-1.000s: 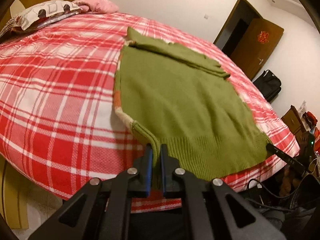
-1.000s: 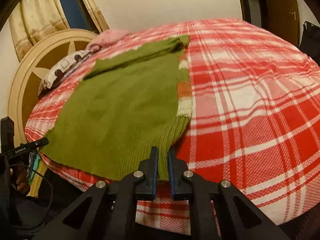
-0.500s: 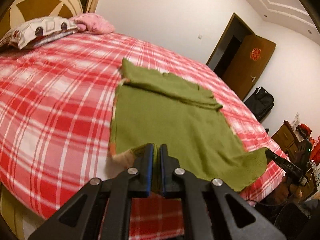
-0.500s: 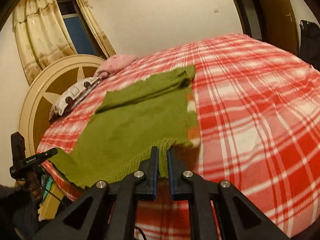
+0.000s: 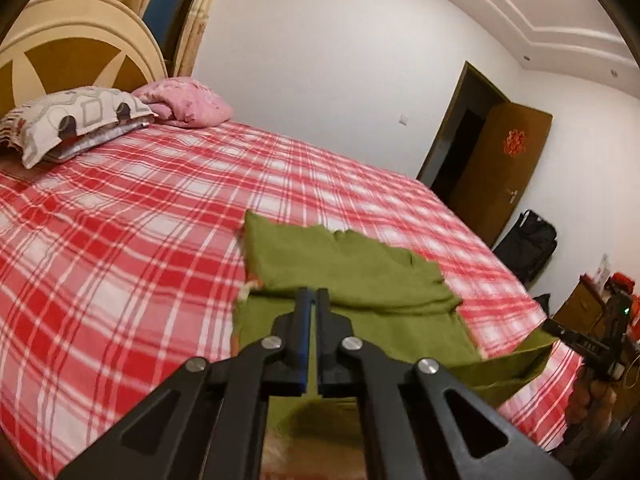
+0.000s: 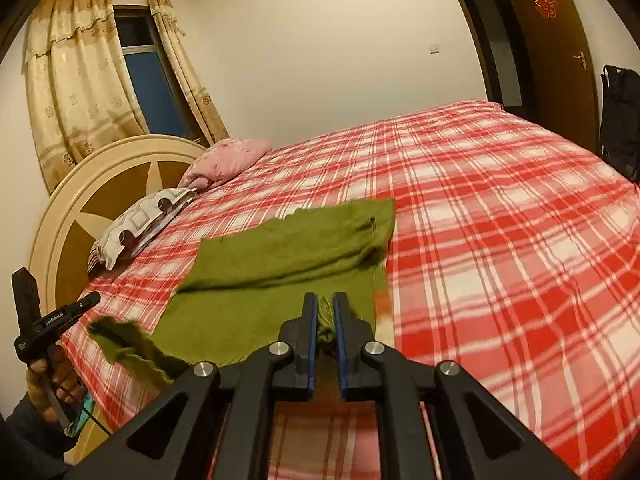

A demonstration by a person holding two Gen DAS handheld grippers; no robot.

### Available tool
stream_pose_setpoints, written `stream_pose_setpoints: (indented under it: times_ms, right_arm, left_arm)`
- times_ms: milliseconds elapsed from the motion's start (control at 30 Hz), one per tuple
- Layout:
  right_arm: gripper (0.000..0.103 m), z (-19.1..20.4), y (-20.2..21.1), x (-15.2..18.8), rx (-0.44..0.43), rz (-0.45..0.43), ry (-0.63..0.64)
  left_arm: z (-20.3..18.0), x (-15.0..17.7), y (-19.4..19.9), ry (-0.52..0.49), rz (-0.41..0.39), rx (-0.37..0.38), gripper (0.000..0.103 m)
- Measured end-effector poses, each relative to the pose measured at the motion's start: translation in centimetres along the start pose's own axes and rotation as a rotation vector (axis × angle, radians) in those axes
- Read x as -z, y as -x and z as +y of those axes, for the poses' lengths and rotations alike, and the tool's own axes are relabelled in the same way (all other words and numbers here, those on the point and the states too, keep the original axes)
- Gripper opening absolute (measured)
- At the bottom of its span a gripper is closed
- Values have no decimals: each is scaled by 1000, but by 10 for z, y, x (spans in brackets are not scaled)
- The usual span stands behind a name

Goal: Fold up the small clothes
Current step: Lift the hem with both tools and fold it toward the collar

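Observation:
A green knitted sweater (image 5: 352, 276) lies on the red plaid bed (image 5: 120, 240), its sleeves folded across the top. My left gripper (image 5: 313, 294) is shut on one bottom hem corner and holds it raised above the bed. My right gripper (image 6: 325, 300) is shut on the other hem corner, also raised; green knit (image 6: 326, 320) shows between its fingers. The sweater (image 6: 288, 256) spreads ahead of it, and the lifted hem sags between the two grippers. The left gripper (image 6: 94, 298) shows at the left of the right wrist view; the right gripper (image 5: 550, 326) at the right of the left wrist view.
Two pillows (image 5: 80, 120) and a round headboard (image 5: 72, 52) stand at the bed's head. A brown door (image 5: 500, 176) and a black bag (image 5: 528, 244) are beyond the bed's far side. A curtained window (image 6: 120, 76) is behind the headboard.
Both grippers have lifted the sweater's bottom hem off the bed edge and carried it up and forward toward the collar end. Both have stayed shut on the hem.

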State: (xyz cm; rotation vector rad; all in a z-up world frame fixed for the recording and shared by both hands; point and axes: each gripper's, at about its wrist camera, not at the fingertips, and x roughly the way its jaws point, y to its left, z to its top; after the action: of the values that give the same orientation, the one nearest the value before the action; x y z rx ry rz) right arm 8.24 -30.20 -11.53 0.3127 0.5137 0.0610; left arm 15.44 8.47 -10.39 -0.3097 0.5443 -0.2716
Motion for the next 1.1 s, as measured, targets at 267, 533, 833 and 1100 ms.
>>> stream_pose_setpoints:
  times_ms: [267, 533, 833, 1100]
  right_arm:
    - [5, -2, -45, -15, 14, 108, 48]
    - [5, -34, -83, -2, -28, 196, -57]
    - [74, -48, -78, -6, 8, 200, -25]
    - [74, -33, -84, 5, -164, 276, 79]
  left_arm:
    - [3, 18, -28, -126, 107, 8, 5]
    - [-13, 58, -82, -241, 350, 101, 19]
    - [-25, 73, -106, -359, 402, 1, 62]
    - [-24, 73, -107, -359, 408, 67, 23]
